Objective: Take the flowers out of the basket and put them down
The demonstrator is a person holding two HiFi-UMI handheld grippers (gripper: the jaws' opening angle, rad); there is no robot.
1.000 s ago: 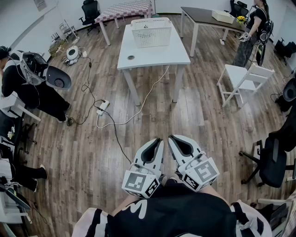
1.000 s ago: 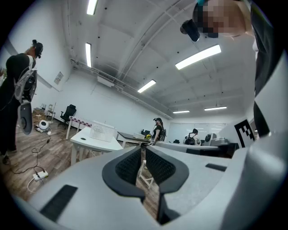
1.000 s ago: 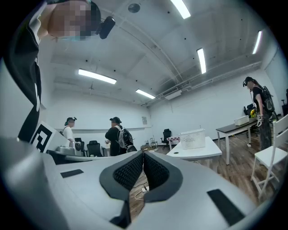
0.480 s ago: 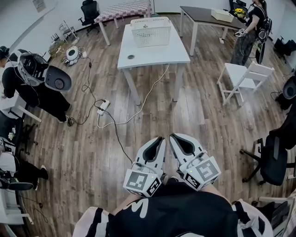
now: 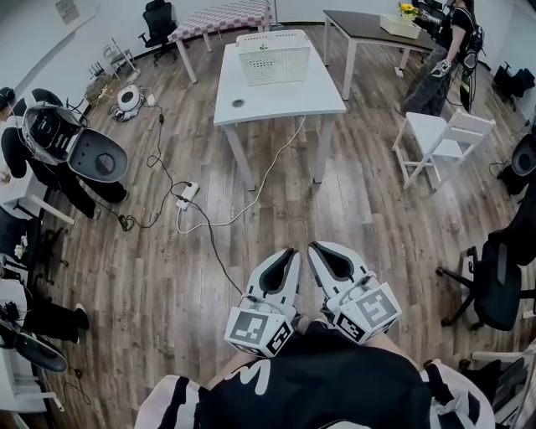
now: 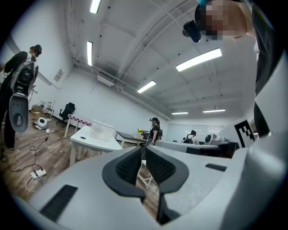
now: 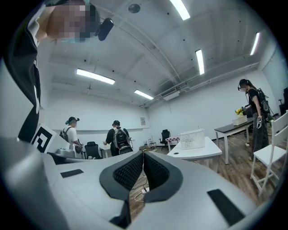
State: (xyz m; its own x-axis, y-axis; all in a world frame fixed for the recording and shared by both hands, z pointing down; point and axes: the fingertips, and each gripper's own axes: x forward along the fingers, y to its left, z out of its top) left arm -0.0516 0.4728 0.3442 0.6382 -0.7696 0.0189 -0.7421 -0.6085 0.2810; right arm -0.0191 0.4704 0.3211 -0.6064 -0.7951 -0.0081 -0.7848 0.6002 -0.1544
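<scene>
A white slatted basket [image 5: 274, 57] stands at the far end of a white table [image 5: 280, 96], well ahead of me; its inside does not show. The same basket [image 6: 100, 130] appears in the left gripper view and, small, the basket [image 7: 192, 139] in the right gripper view. Yellow flowers [image 5: 408, 10] sit on a box on the dark table at the far right. My left gripper [image 5: 285, 254] and right gripper [image 5: 316, 249] are side by side close to my body, both shut and empty, far from the table.
A white chair [image 5: 442, 138] stands right of the table, a black office chair [image 5: 494, 285] further right. A cable and power strip [image 5: 186, 194] lie on the wood floor. One person [image 5: 59, 147] is at the left, another person [image 5: 435, 59] by the dark table.
The person at the far right has stepped closer to the dark table, and the person at the left has shifted. My grippers have stayed put.
</scene>
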